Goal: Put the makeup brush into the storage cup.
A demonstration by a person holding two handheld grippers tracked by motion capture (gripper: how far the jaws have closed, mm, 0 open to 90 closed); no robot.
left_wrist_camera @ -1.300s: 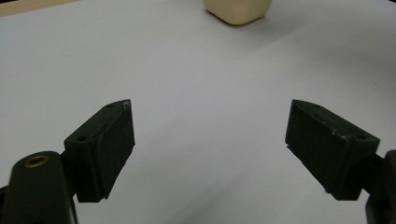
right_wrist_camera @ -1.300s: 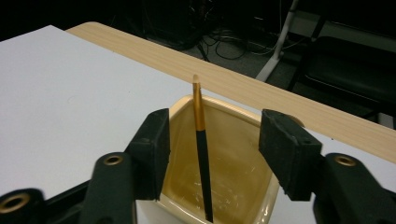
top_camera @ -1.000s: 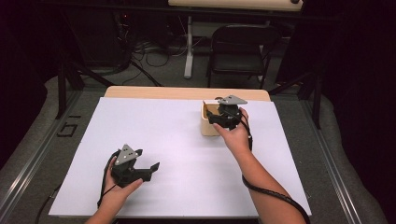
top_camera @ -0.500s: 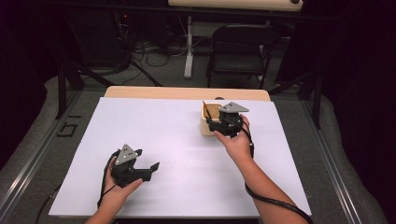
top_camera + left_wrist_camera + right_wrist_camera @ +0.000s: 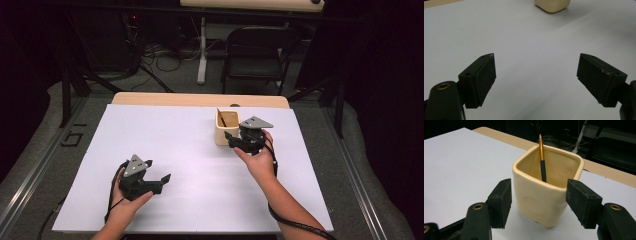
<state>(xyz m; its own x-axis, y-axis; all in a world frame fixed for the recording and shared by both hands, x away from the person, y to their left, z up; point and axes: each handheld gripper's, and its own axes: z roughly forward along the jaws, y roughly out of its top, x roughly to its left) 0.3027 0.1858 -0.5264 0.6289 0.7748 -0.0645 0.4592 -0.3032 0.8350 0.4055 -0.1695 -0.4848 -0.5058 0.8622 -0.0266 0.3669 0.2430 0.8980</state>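
A cream square cup (image 5: pixel 226 134) stands on the white table top (image 5: pixel 190 145), right of centre towards the back. A black pen with a gold upper end (image 5: pixel 221 118) leans inside it. My right gripper (image 5: pixel 234 140) sits just on the near right of the cup and is open. In the right gripper view the cup (image 5: pixel 544 202) lies between the spread jaws of that gripper (image 5: pixel 540 188), with slim gaps to the pads, and the pen (image 5: pixel 542 157) rises above the rim. My left gripper (image 5: pixel 159 181) rests open near the front left, holding nothing. In the left gripper view, that gripper (image 5: pixel 536 67) points at the cup (image 5: pixel 552 5).
A bare wooden strip (image 5: pixel 175 99) runs along the table's far edge. A black folding chair (image 5: pixel 257 55) and floor cables (image 5: pixel 165 60) lie beyond it. Dark drop-offs border the table on both sides.
My right gripper has drawn back from over the cup towards the person, uncovering the cup and the pen in it. The left gripper has stayed put.
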